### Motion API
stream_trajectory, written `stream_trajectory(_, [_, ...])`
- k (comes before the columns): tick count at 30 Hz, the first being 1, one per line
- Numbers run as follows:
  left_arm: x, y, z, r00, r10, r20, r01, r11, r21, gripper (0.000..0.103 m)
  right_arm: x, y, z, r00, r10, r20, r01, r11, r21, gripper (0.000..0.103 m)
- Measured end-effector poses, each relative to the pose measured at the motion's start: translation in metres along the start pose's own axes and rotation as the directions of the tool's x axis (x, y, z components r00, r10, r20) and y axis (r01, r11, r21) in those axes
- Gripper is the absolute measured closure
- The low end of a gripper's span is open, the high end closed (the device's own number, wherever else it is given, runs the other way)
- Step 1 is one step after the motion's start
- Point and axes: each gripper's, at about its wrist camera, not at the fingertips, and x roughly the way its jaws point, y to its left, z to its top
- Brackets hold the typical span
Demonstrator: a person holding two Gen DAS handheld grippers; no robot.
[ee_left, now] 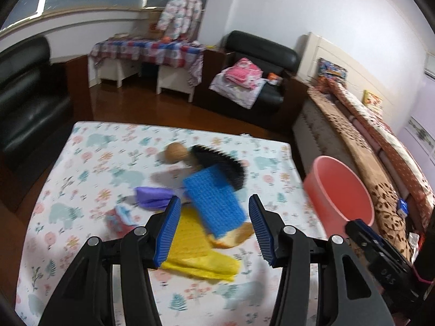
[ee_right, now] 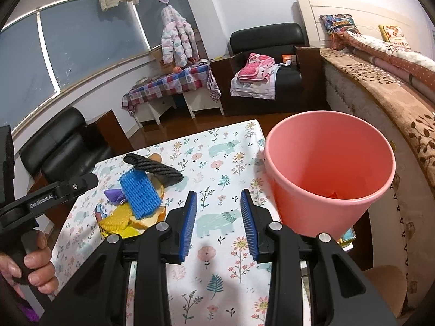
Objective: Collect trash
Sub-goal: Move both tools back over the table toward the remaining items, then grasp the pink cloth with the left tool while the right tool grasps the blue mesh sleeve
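A heap of trash lies on the floral tablecloth (ee_left: 81, 163): a blue foam net (ee_left: 214, 203), a black foam net (ee_left: 220, 163), a yellow foam net (ee_left: 190, 239), orange peel (ee_left: 231, 237), a purple wrapper (ee_left: 152, 197), a small printed wrapper (ee_left: 119, 217) and a brown round fruit (ee_left: 176, 153). My left gripper (ee_left: 214, 231) is open and empty, just above the blue net. A pink bucket (ee_right: 329, 174) stands at the table's right edge with an orange scrap inside. My right gripper (ee_right: 218, 225) is open and empty, left of the bucket. The heap also shows in the right wrist view (ee_right: 141, 198).
A bed (ee_left: 367, 141) runs along the right of the table. Black armchairs (ee_left: 24, 95) stand at the left and at the back (ee_left: 261, 62). A low table with a checked cloth (ee_left: 149, 49) is under the window. Wooden floor lies beyond the table.
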Motion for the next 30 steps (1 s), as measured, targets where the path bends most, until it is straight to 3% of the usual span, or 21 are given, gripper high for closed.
stream_trajectory(5, [0.000, 0.029, 0.000, 0.998, 0.064, -0.014, -0.065, 0.996, -0.053, 0.052, 0.001, 0.003, 0.000, 1.000, 0.000, 0.002, 0.000, 1.000, -0.003, 0.069])
stream_trajectory(13, [-0.002, 0.069, 0.001, 0.994, 0.110, -0.011, -0.111, 0.986, -0.126, 0.052, 0.011, 0.015, 0.000, 1.000, 0.018, -0.010, -0.019, 0.999, -0.035, 0.069])
stream_trajectory(26, [0.035, 0.106, -0.020, 0.987, 0.064, -0.147, -0.097, 0.967, -0.235, 0.052, 0.040, 0.046, -0.003, 0.991, 0.107, -0.084, -0.115, 0.988, -0.101, 0.069])
stream_trajectory(30, [0.041, 0.105, -0.024, 0.986, 0.043, -0.161, -0.079, 0.971, -0.224, 0.052, 0.050, 0.063, -0.004, 0.983, 0.144, -0.118, -0.159, 0.978, -0.134, 0.069])
